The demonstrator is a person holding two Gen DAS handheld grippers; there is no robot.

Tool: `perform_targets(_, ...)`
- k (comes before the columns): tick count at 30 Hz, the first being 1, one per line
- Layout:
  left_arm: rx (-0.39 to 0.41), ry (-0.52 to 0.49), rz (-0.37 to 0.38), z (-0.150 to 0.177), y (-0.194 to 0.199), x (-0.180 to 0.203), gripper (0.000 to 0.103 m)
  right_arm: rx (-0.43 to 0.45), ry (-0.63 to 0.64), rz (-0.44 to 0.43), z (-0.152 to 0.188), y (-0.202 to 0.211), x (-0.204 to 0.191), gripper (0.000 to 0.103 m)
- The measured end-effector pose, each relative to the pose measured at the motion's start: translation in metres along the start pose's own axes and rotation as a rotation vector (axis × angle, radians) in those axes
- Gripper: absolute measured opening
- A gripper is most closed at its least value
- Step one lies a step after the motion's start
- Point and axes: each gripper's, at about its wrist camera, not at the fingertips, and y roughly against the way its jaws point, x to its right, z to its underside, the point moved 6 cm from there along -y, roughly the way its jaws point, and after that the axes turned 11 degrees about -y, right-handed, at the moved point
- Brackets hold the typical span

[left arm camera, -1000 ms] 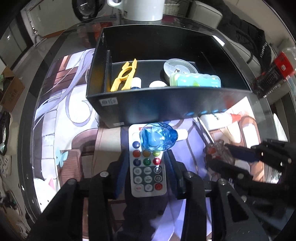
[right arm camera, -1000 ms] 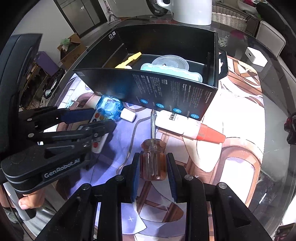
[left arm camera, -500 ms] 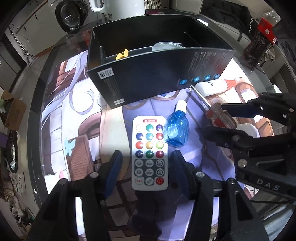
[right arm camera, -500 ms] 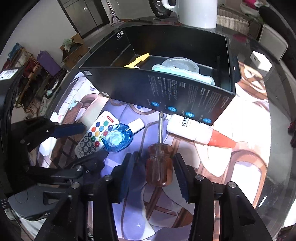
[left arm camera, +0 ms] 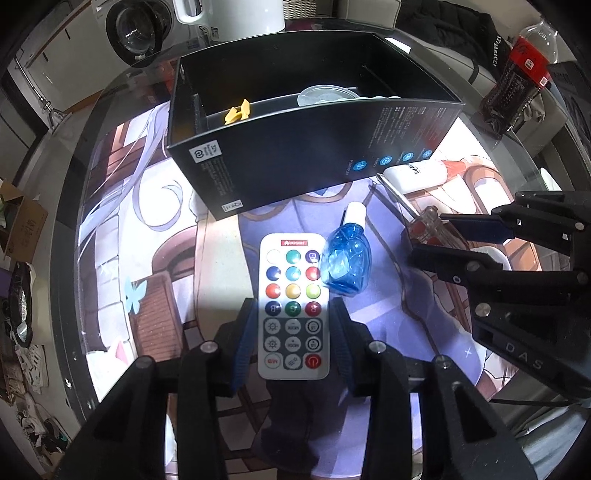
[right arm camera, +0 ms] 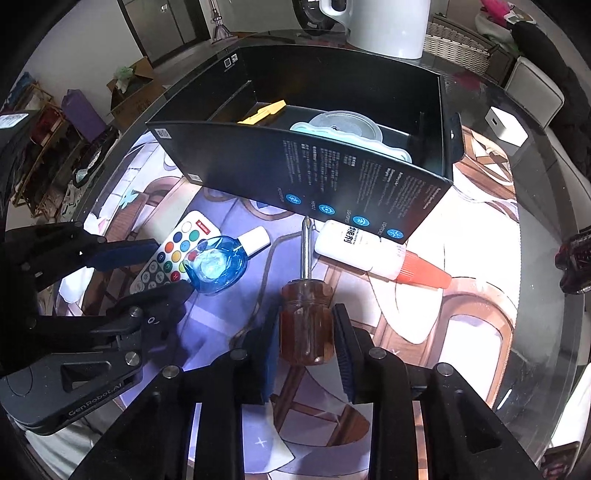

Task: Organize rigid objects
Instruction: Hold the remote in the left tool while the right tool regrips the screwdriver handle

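Observation:
A white remote with coloured buttons lies flat on the printed mat. My left gripper is closing its jaws on it, blue pads against its long sides. A blue bottle with a white cap lies against the remote's right edge. My right gripper is closing on the amber handle of a screwdriver, whose tip points at the black box. In the box lie a yellow clip, a round lid and a teal item. A white tube with an orange cap lies by the box.
The box stands open-topped just beyond both grippers. A white jug stands behind it, a dark drink bottle at the far right, and a white cube near the round glass table's edge.
Half a second ago both pairs of jaws stood wider, apart from the remote and the screwdriver handle; now they have come in against them. The left gripper has drawn back from the box.

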Motion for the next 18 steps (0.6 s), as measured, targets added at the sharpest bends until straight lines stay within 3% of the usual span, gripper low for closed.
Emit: perform_targets(18,0.005,0.005,-0.001,0.0005,0.0004,-0.0015,0.042,0.009,0.008,0.001,0.0045,0.0016,-0.0024,0.029)
